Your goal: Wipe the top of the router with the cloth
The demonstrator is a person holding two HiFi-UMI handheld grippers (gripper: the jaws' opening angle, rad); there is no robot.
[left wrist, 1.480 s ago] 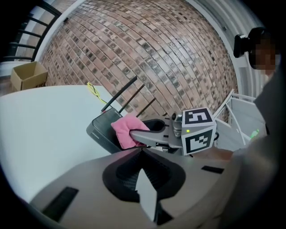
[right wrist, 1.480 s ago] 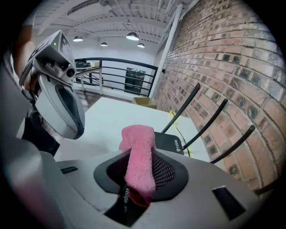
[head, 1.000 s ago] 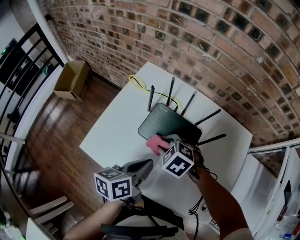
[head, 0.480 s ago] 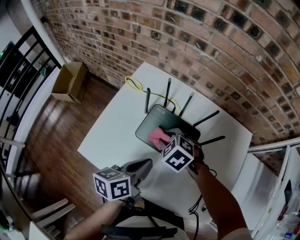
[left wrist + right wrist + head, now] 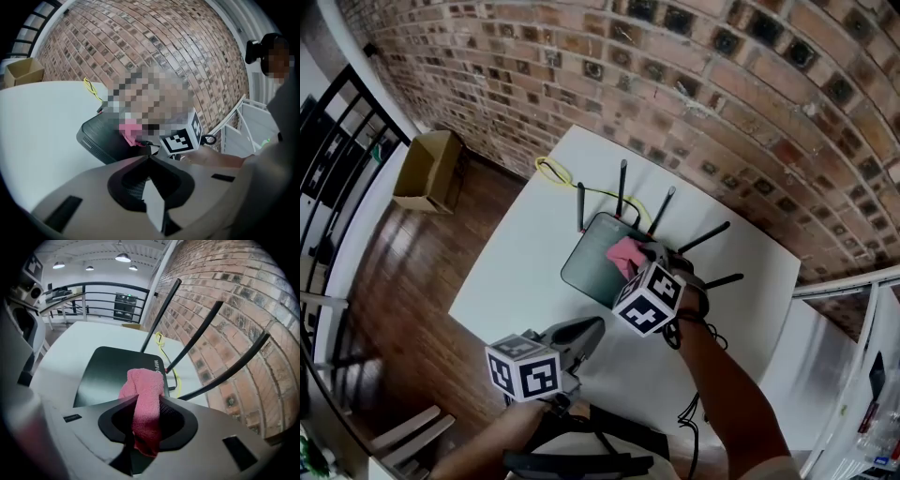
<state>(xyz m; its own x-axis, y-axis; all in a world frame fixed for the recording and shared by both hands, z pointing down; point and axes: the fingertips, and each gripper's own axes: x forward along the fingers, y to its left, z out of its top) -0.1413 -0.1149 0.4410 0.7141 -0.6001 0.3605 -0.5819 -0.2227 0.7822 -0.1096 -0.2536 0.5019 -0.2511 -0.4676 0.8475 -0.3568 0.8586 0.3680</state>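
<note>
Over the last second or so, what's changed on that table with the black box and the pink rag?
The right tongs, shut on the pink cloth, dragged it across the router's top, from the near edge toward the antennas. Nothing was taken hold of or let go. The router stayed where it was, and the left tongs stayed shut and empty on the near side.

On the table (image 5: 520,281), toward its wall-side edge: router (image 5: 595,270), antennas (image 5: 622,187) along its far side, cable (image 5: 551,172) behind. On the router's top, far right part: cloth (image 5: 625,251), pinched in the right gripper (image 5: 643,259); left gripper (image 5: 596,328) nearer the person, jaws together, apart from the router. On the floor left of the table, beside the brick wall (image 5: 675,75): cardboard box (image 5: 427,169).
</note>
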